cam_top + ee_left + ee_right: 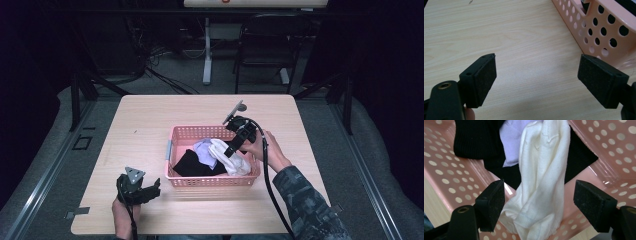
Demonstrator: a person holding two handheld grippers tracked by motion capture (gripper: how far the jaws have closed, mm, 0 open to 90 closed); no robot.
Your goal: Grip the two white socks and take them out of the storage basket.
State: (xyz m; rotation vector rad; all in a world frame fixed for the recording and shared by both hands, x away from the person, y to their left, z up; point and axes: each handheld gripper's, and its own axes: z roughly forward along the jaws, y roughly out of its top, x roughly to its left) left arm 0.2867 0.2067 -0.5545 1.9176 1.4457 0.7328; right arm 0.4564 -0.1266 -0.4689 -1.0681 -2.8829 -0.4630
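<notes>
A pink perforated basket (176,134) stands mid-table and holds a white sock (235,163), a lilac cloth (204,150) and a black garment (192,164). My right gripper (231,151) reaches down into the basket from its far right side and is open. In the right gripper view its jaws straddle the white sock (541,182) without closing on it; the lilac cloth (511,140) and black garment (474,140) lie behind. My left gripper (156,189) rests low over the table's near left, open and holding nothing, with the basket wall (604,32) at its right.
The wooden table (145,125) has bare surface left of the basket and along its far edge. Beyond the table stand a black chair (265,45) and a white desk leg (207,50) on a grey floor with cables.
</notes>
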